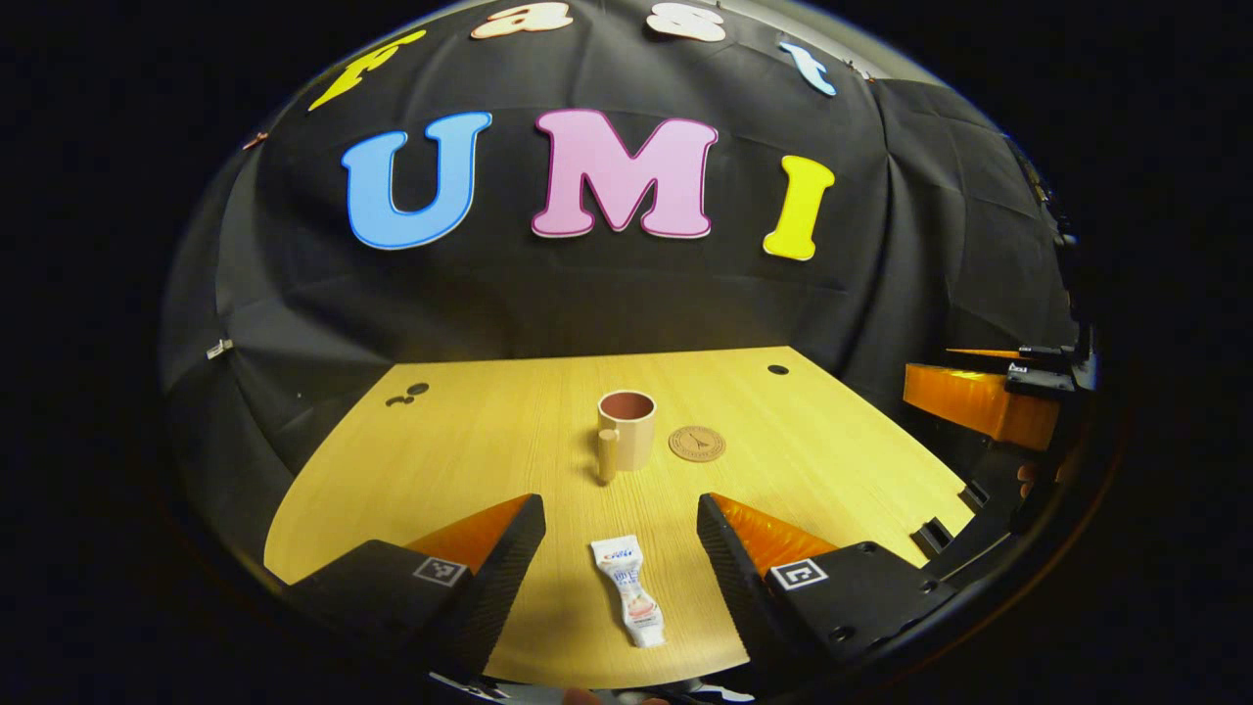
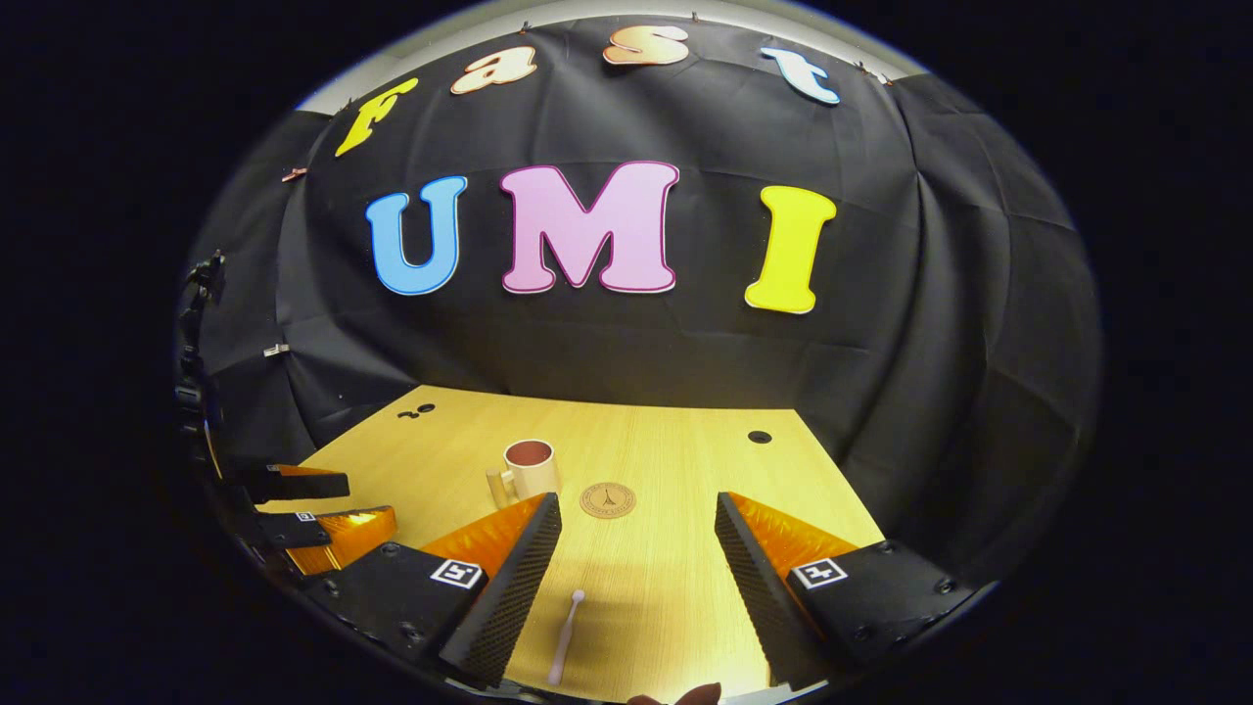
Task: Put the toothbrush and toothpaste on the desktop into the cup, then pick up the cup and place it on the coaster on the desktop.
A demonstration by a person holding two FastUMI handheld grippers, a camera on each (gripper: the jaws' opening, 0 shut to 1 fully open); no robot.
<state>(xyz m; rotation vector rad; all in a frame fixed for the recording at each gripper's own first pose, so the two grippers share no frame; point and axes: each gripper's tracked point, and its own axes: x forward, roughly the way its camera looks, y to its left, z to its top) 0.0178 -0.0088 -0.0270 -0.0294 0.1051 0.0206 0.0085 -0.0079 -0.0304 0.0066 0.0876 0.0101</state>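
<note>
A beige cup (image 1: 626,430) with a reddish inside and a handle stands mid-table, upright and empty as far as I see. Just right of it lies a round brown coaster (image 1: 697,444). A white toothpaste tube (image 1: 629,589) lies flat near the front edge, between the fingers of my left gripper (image 1: 621,534), which is open and above it. In the right gripper view a white toothbrush (image 2: 567,634) lies on the table between the fingers of my right gripper (image 2: 637,534), also open. The cup (image 2: 530,468) and coaster (image 2: 607,500) sit beyond it.
The wooden table (image 1: 470,450) has a round hole (image 1: 777,370) at its far right and small dark holes (image 1: 406,395) at far left. The right gripper (image 1: 979,397) shows at the right edge of the left gripper view; the left gripper (image 2: 313,514) at the lower left of the right one.
</note>
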